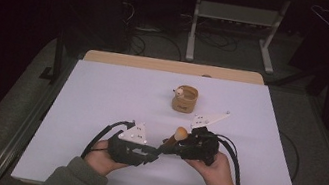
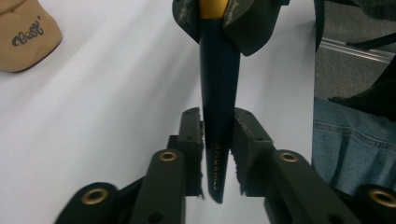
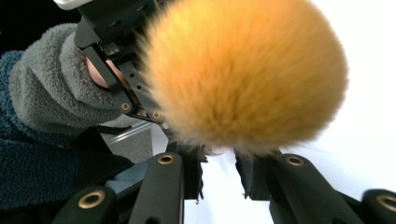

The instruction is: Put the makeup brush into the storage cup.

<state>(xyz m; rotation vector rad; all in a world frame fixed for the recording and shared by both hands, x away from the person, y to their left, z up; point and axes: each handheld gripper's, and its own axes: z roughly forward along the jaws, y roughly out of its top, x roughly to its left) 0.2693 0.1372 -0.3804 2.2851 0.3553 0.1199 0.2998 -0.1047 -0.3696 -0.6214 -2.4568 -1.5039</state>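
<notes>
Makeup brush [image 1: 173,140], lower centre of the high view, lifted off the white surface and lying roughly level between the two hands. Handle [image 2: 218,93]: dark navy, tapering to a point, with gold lettering near the tip; in the left gripper view it runs down the centre of the frame. A gold band [image 2: 213,8] sits at its top edge. Bristle head [image 3: 245,74]: round, fluffy, orange, blurred, in the upper centre of the right gripper view.
</notes>
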